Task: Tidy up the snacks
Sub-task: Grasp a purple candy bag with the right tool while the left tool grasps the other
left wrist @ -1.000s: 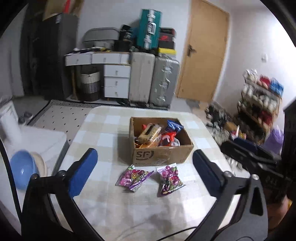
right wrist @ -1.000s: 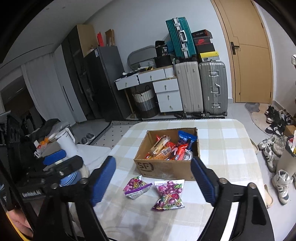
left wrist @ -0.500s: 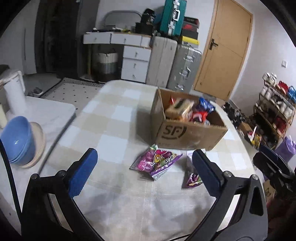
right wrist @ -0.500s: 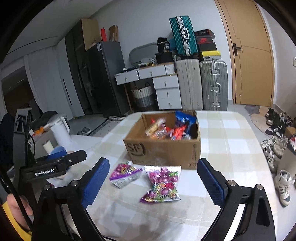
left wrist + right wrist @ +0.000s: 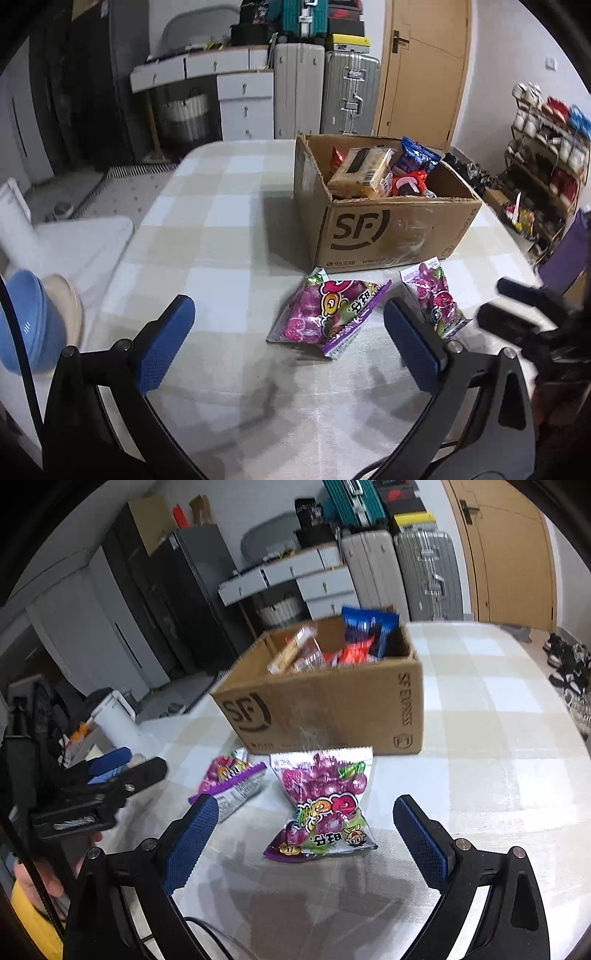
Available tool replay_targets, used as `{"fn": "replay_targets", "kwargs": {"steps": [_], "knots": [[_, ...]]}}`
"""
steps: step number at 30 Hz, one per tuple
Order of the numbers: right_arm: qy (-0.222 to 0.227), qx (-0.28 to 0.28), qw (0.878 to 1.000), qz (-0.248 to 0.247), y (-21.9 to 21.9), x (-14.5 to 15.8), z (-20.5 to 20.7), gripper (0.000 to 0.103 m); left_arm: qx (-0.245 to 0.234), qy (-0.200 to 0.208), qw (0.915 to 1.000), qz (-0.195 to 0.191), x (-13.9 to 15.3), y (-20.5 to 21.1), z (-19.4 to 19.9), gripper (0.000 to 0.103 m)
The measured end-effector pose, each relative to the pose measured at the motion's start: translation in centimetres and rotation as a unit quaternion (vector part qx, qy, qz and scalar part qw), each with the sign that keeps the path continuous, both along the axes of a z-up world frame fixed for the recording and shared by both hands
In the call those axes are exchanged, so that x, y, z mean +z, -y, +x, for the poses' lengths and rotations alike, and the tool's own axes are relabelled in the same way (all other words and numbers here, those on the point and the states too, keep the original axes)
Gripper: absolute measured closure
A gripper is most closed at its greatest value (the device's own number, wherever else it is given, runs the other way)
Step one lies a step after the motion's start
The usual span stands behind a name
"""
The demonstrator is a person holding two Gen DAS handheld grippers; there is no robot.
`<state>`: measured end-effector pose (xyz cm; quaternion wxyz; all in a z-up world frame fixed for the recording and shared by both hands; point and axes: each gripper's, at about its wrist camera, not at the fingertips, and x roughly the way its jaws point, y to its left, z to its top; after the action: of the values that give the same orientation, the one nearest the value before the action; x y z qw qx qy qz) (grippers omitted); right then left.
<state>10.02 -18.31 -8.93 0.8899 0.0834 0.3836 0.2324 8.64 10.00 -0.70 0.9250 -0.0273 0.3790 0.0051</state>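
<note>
Snacks: two purple bags loose

Your two purple snack bags (image 5: 322,808) (image 5: 231,781) lie flat on the checked surface (image 5: 480,775) just before one cardboard box (image 5: 325,709), long axes running toward it. Your right gripper (image 5: 306,842) and left gripper (image 5: 290,341) both gape wide, gripping nothing.

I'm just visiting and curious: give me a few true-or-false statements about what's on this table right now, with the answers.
1. Two purple snack bags, the left bag and the right bag, lie on the table in front of the cardboard box. True.
2. The box is empty. False: it holds several snack packets.
3. The right gripper is clamped on a bag. False: its jaws stand open with nothing held.
4. The left gripper is open. True.
5. The box is taped shut. False: its top is open.
</note>
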Motion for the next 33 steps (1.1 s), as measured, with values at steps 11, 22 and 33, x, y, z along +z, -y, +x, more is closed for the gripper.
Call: {"fn": "replay_targets", "kwargs": {"steps": [11, 22, 33], "knots": [[-0.060, -0.019, 0.996, -0.068, -2.7, -3.4, 3.9, 0.006, 0.003, -0.044, 0.9989, -0.016, -2.7, -1.1, 2.8, 0.001], [-0.042, 0.012, 0.991, -0.129, -5.0, -5.1, 5.2, 0.036, 0.020, -0.065, 0.9971, -0.034, -4.2, -3.3, 4.1, 0.001], [-0.064, 0.017, 0.996, -0.057, -2.5, -4.6, 4.8, 0.059, 0.042, -0.076, 0.9952, -0.046, -5.0, -4.2, 4.4, 0.001]]}}
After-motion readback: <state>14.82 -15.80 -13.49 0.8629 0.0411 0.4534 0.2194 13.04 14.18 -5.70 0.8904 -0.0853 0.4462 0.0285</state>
